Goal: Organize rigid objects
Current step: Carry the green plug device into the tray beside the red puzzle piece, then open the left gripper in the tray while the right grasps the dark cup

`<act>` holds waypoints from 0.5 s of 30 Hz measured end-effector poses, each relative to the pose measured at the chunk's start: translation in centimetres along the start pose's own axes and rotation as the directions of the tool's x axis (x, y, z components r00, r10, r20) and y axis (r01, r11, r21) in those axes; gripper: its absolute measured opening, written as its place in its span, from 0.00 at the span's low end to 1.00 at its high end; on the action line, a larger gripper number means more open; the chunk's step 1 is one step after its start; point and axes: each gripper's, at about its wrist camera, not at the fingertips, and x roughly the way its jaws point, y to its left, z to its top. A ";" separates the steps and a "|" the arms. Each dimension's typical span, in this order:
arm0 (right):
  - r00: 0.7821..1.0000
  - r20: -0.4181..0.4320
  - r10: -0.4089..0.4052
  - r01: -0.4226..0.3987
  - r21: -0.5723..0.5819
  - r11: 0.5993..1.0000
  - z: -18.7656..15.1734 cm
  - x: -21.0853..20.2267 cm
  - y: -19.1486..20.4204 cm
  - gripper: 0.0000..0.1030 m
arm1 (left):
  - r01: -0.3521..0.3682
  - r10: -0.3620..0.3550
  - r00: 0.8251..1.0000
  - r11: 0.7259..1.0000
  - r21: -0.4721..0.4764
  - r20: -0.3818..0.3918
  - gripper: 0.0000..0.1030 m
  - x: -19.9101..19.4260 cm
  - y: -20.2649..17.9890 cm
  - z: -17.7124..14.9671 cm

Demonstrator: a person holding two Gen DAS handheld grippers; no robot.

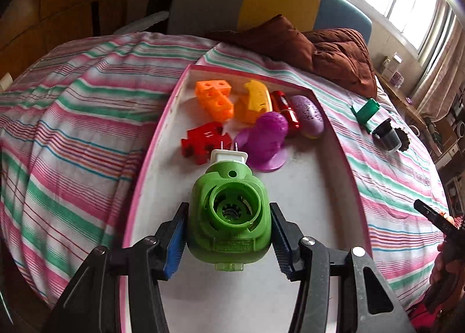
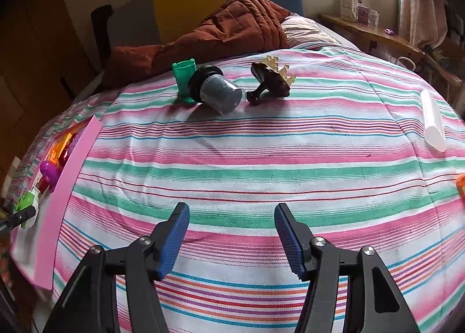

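Note:
My left gripper [image 1: 228, 212] is shut on a green plug-in device [image 1: 226, 187] with a white two-pin plug at its far end. It hangs over the near half of a pink-rimmed white tray [image 1: 145, 164]. At the tray's far end lie an orange block [image 1: 215, 99], a yellow piece [image 1: 254, 100], a red toy [image 1: 286, 112], a purple oval [image 1: 308, 118], a purple figure [image 1: 267, 141] and a red block [image 1: 203, 141]. My right gripper [image 2: 231, 214] stands open over the striped bedspread with nothing between its fingers. Beyond it lie a green piece [image 2: 184, 80], a dark cup [image 2: 216, 92] on its side and a brown crowned piece [image 2: 273, 80].
A white tube [image 2: 433, 121] lies at the bed's right side and an orange thing [image 2: 460, 185] shows at the right edge. The tray [image 2: 64, 196] sits left of my right gripper. A brown quilt [image 2: 232, 28] is heaped at the bed's far end, with a wooden shelf [image 2: 372, 31] beside it.

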 end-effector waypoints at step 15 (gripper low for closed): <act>0.998 0.001 -0.064 0.064 -0.005 0.998 3.4 1.6 -0.3 0.62 | -0.115 0.114 0.988 0.993 0.003 0.106 0.52 -1.8 0.5 -1.2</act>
